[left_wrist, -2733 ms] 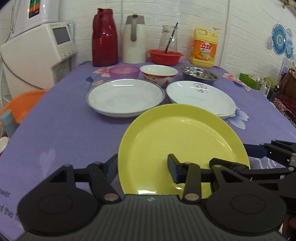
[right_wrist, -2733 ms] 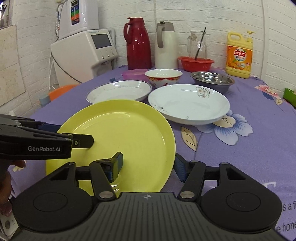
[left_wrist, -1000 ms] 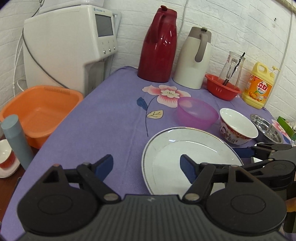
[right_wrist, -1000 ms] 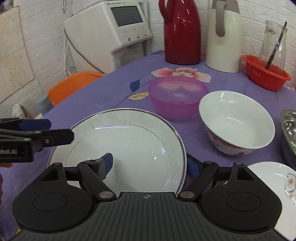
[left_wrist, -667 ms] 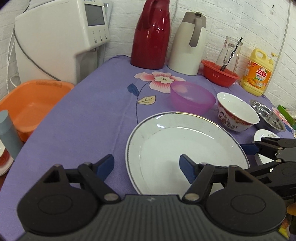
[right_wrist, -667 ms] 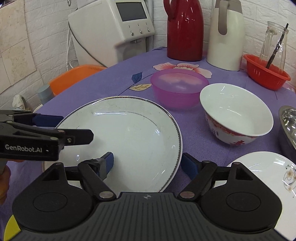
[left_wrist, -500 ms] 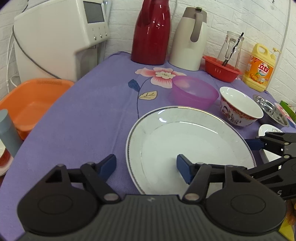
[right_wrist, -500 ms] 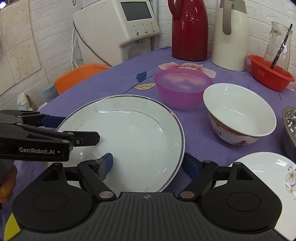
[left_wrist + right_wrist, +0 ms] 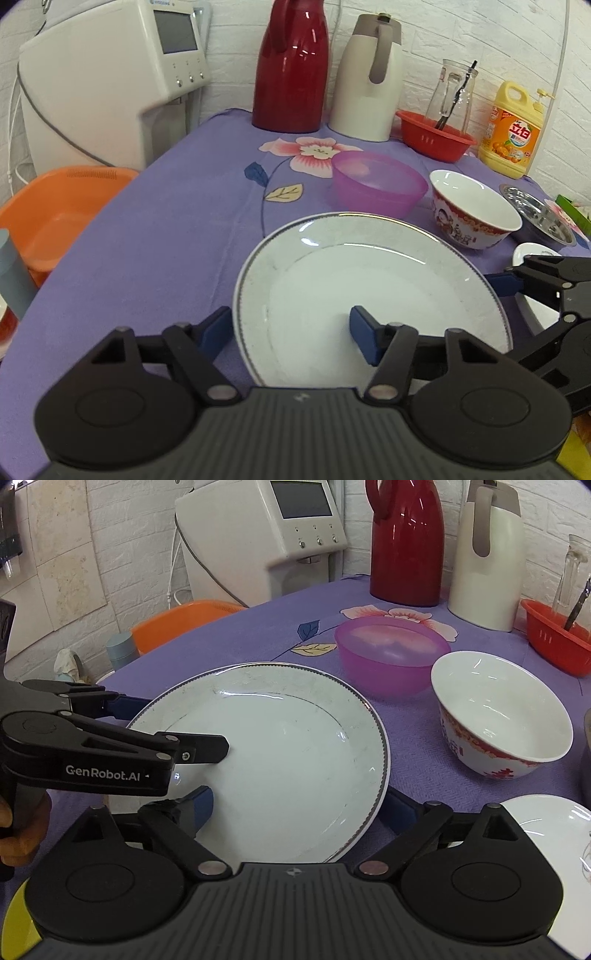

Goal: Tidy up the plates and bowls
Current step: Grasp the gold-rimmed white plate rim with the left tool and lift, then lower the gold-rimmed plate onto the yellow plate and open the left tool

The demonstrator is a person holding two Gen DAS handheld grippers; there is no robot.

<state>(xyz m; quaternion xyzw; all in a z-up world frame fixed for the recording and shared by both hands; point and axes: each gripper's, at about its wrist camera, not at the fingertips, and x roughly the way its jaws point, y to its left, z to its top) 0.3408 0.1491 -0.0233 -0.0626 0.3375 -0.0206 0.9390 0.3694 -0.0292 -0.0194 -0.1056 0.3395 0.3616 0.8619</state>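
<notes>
Left wrist view: left tool (image 9: 290, 328) open, straddling left rim of white plate (image 9: 369, 291) near desk's left edge. Right tool (image 9: 299, 808) open, straddling right rim; nothing clamped.

I saw the surface (image 9: 166, 229), under a purple flowered cloth, carrying a white plate (image 9: 369, 288), a purple bowl (image 9: 380, 182), a red-patterned white bowl (image 9: 476, 218), a steel bowl (image 9: 539, 218), a red basket (image 9: 436, 138), two flasks and a yellow detergent bottle (image 9: 511, 129).
</notes>
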